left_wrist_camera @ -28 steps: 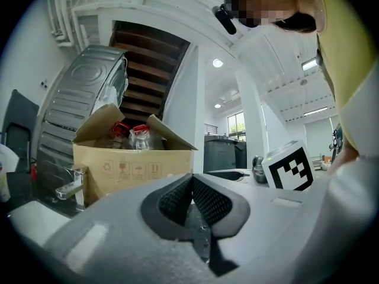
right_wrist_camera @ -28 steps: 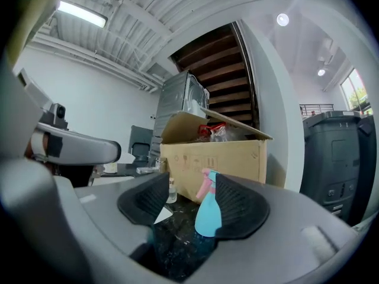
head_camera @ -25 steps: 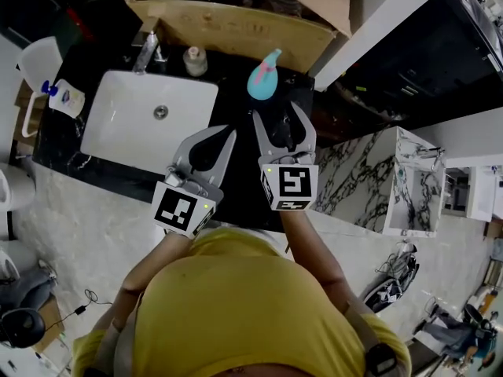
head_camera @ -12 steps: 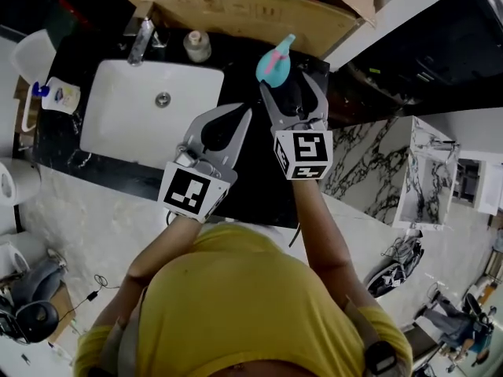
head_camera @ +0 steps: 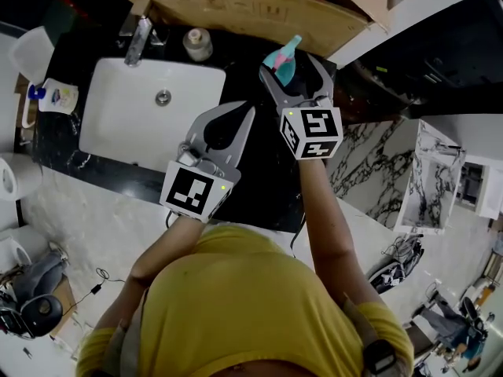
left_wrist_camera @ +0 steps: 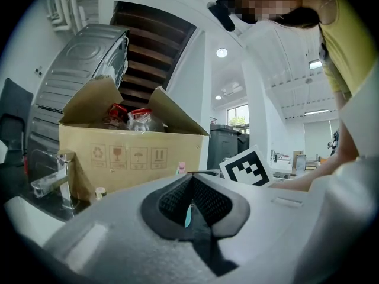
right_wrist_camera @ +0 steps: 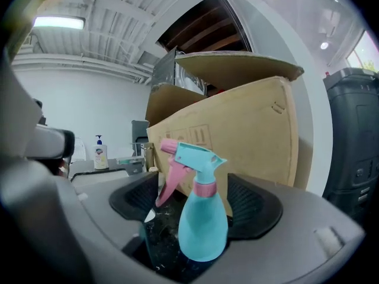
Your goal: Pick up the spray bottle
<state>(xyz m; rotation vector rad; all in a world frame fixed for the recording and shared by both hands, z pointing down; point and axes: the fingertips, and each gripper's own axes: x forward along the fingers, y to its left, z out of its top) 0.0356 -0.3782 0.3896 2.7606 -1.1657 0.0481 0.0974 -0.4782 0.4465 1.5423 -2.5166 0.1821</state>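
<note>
A turquoise spray bottle (head_camera: 283, 63) with a pink trigger and collar stands upright on the black counter (head_camera: 255, 181) in front of a cardboard box. My right gripper (head_camera: 296, 72) is around it, jaws opening, one finger on each side. In the right gripper view the bottle (right_wrist_camera: 202, 218) stands between the two dark pads (right_wrist_camera: 256, 206) and neither pad presses on it. My left gripper (head_camera: 236, 120) hovers over the sink's right edge, left of the bottle. Its jaws are shut with nothing between them (left_wrist_camera: 190, 203).
A white sink (head_camera: 118, 128) with a chrome faucet (head_camera: 135, 38) is set into the counter at the left. An open cardboard box (head_camera: 236, 10) stands right behind the bottle. A small round jar (head_camera: 198, 44) sits by the faucet, a soap bottle (head_camera: 55, 96) at far left.
Both grippers have moved forward toward the box. The right gripper's jaws have widened and now sit on both sides of the spray bottle, which was ahead of them before.
</note>
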